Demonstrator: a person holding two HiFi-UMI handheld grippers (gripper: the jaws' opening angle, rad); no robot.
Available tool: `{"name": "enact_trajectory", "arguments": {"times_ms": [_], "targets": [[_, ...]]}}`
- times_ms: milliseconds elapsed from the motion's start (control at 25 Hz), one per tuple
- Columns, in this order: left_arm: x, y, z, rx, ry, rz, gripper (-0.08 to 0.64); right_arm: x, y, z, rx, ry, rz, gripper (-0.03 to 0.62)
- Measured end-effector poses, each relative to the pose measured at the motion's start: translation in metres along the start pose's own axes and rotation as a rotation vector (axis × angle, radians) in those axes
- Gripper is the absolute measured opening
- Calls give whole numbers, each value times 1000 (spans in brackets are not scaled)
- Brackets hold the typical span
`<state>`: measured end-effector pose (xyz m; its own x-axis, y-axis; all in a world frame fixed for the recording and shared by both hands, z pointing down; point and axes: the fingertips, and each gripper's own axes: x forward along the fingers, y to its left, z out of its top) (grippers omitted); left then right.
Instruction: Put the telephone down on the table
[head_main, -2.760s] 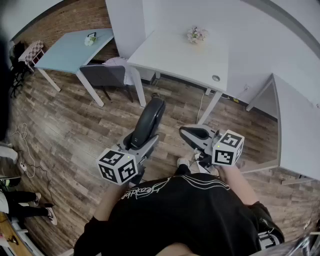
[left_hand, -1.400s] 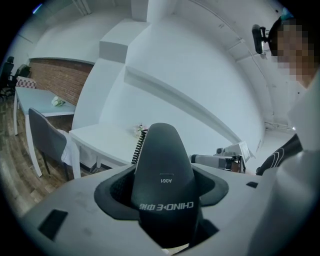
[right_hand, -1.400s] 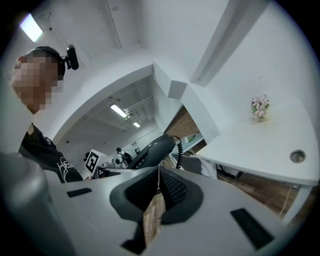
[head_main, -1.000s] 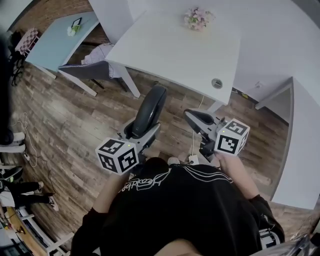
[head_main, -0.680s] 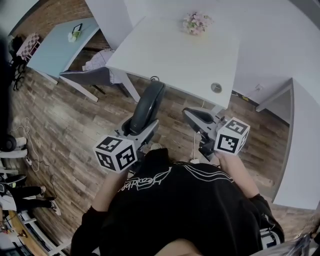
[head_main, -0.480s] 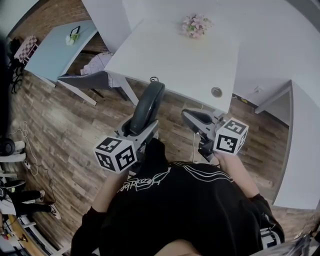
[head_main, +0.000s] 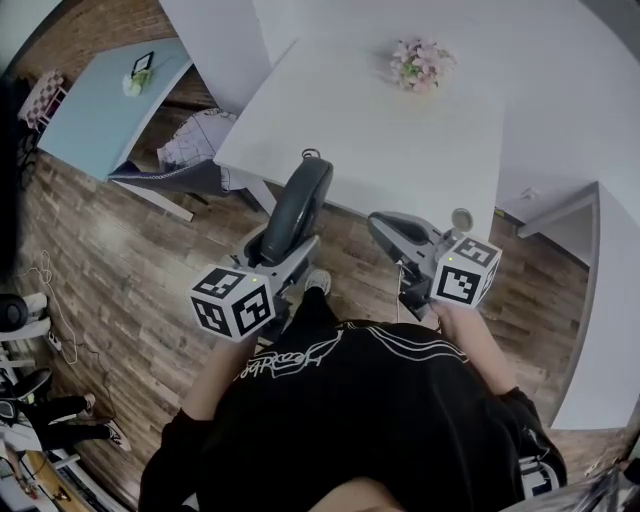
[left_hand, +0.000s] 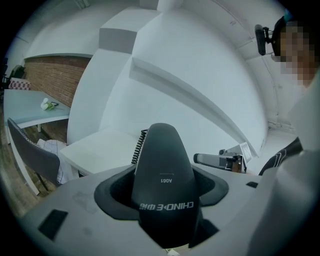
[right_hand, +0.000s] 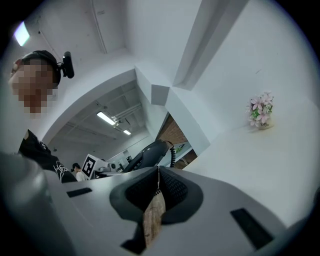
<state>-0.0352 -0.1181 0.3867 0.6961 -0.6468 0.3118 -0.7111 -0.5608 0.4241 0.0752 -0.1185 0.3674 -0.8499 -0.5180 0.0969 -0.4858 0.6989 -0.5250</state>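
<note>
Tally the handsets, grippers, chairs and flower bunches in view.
Handset: 1
Grippers: 2, left gripper, right gripper
Chair: 1
Flower bunches: 2, pink bunch, pale bunch
Total: 6

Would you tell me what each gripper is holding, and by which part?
The left gripper clamps the telephone handset at the end away from its cord; the right gripper holds nothing.

"CHINO-E", "A061" on telephone (left_hand: 162, 175)
</note>
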Motion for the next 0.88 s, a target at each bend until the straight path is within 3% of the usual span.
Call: {"name": "enact_trajectory", "arguments": {"times_ms": [480,880], "targets": [[75,121,73,-12,89,-66,287,108,-82,43,85,-6,-105,40],[119,187,98,15,131,-78,287,154,-123,61,83,17,-172,38]]}}
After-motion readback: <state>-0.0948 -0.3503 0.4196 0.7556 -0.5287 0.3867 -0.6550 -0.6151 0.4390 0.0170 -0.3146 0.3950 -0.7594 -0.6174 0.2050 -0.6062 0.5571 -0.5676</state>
